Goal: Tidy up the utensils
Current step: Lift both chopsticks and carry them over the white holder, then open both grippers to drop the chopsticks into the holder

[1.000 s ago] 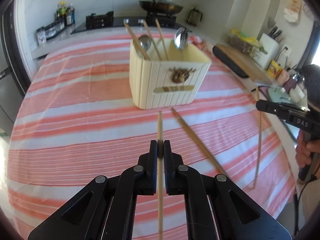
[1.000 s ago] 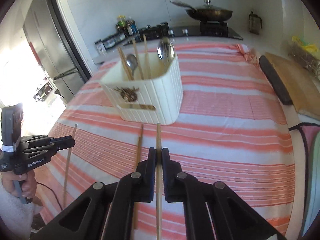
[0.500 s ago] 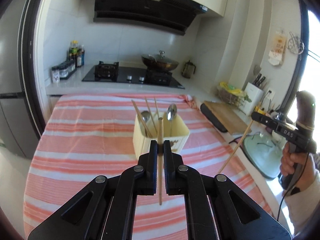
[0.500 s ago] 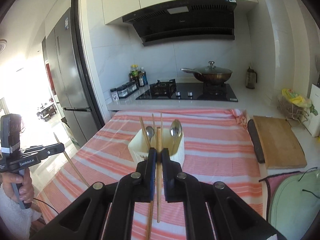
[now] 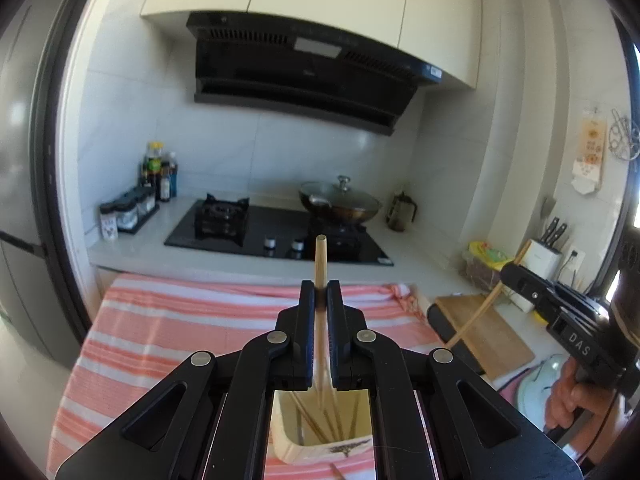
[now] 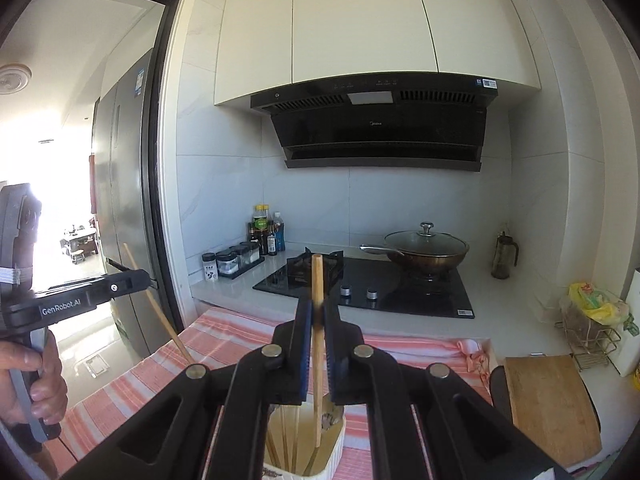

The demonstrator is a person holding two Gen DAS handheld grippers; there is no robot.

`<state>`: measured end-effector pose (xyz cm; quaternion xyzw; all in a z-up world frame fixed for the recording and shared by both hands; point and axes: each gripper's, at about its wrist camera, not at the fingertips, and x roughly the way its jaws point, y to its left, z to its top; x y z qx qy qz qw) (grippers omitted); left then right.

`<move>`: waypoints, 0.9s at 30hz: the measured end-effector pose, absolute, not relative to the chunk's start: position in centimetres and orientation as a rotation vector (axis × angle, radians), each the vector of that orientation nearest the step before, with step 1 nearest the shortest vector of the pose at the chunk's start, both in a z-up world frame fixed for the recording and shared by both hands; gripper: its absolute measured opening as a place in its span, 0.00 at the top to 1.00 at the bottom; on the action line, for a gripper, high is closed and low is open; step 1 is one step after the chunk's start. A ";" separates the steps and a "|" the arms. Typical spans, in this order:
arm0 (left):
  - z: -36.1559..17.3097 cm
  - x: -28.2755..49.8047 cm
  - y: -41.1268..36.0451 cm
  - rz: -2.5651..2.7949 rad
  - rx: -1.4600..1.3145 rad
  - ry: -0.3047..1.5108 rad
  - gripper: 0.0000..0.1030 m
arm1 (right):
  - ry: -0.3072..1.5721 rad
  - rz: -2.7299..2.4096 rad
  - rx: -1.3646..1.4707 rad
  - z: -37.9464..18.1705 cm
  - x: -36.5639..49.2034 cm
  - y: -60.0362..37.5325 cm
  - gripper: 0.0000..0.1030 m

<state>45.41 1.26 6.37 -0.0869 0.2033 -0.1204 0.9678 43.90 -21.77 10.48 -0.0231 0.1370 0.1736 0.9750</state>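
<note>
On the striped tablecloth (image 5: 168, 328) stands the cream holder (image 6: 332, 446). Above it, left gripper (image 5: 320, 298) and right gripper (image 6: 317, 312) each clench a chopstick (image 5: 320, 264); tilted release risks missing the holder.

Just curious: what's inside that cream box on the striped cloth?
Several wooden chopsticks stand slanted inside the cream box. The gripper bodies cover most of its opening, so anything else in there can't be seen.
</note>
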 end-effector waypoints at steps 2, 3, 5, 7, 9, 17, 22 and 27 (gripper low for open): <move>4.3 47.4 0.5 -0.253 -0.181 0.478 0.96 | 0.315 0.372 -0.042 8.6 45.9 -21.2 0.94; 3.2 48.5 0.0 -0.252 -0.179 0.518 0.96 | 0.356 0.395 -0.035 7.4 46.9 -20.8 0.94; 1.0 50.5 -0.6 -0.253 -0.180 0.599 0.96 | 0.455 0.430 -0.037 4.7 49.2 -19.9 0.94; -1.5 52.4 -0.9 -0.257 -0.183 0.691 0.96 | 0.554 0.448 -0.044 2.0 51.2 -19.0 0.94; -3.4 53.7 -1.3 -0.267 -0.193 0.763 0.96 | 0.659 0.444 -0.050 -0.6 53.2 -18.3 0.94; -5.1 52.0 -0.4 -0.287 -0.213 0.797 0.39 | 0.735 0.449 0.053 -3.4 54.0 -19.3 0.68; -6.2 46.3 0.3 -0.297 -0.156 0.811 0.16 | 0.690 0.445 0.043 -2.8 47.7 -21.7 0.55; -12.4 38.2 -0.5 -0.267 -0.191 0.808 0.11 | 0.713 0.371 -0.088 -8.4 39.0 -23.5 0.46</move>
